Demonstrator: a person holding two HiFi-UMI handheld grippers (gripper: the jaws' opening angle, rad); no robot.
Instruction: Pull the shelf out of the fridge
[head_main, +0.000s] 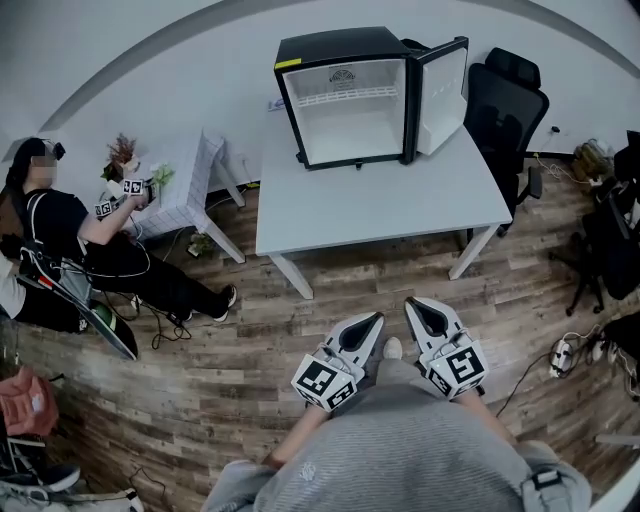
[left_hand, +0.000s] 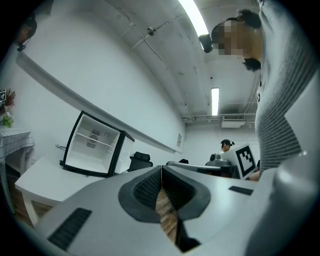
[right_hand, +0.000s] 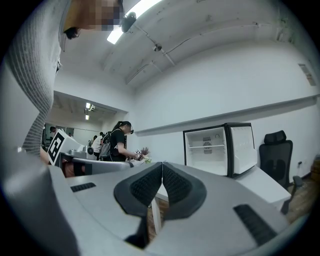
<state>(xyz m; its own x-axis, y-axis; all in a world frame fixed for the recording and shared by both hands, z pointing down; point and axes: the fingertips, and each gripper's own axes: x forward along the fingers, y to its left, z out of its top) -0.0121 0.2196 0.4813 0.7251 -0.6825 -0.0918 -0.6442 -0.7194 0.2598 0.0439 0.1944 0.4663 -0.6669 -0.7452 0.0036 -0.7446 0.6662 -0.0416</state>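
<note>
Open black mini fridge on white table, upper centre of frame, door swung right. White wire shelf spans upper interior. Left gripper and right gripper, lower centre, both pressed together, empty, well apart from fridge. Shelf likely light, stiff, free-sliding; best pinched at front bar, mid-span.

Glossy black fridge, smooth matt white table
Inside it, smooth white plastic; across the lower frame, wood-grain plank floor.
</note>
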